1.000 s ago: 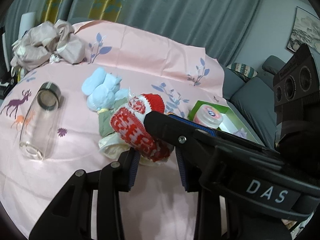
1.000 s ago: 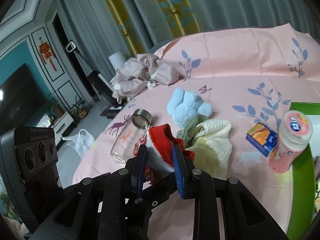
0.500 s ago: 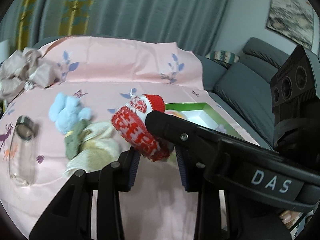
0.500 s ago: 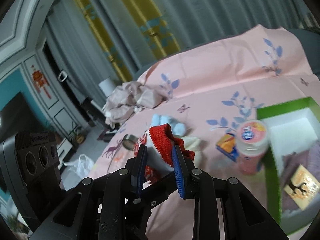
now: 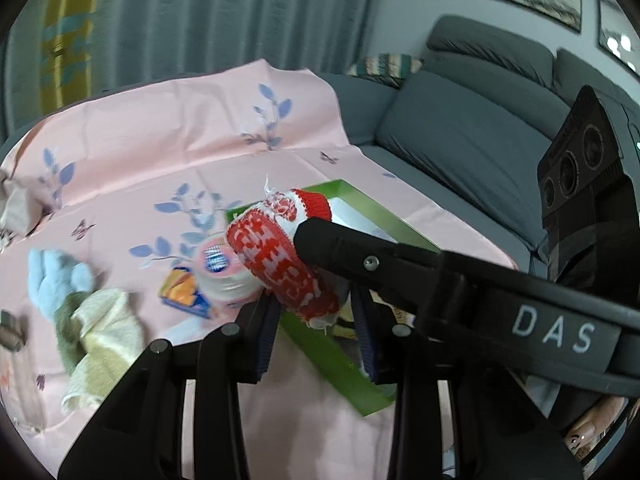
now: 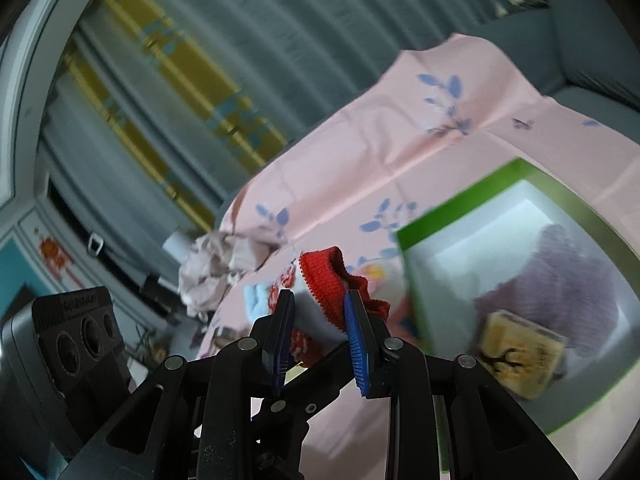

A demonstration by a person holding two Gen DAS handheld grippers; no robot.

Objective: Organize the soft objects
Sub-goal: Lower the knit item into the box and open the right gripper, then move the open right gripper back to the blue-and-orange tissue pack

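Right wrist view shows your right hand-held gripper clamped on the red knit sock; the left hand-held gripper pinches its other end; the green box lies just right, sock's length spanning both.

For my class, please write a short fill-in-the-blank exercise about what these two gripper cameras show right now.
1. Both grippers hold one red and white knitted sock above a cloth coloured ____.
2. The open box has a rim coloured ____.
3. Inside the box lies a knitted item coloured ____.
4. The bottle beside the box has a cap coloured ____.

Missing words: pink; green; purple; pink
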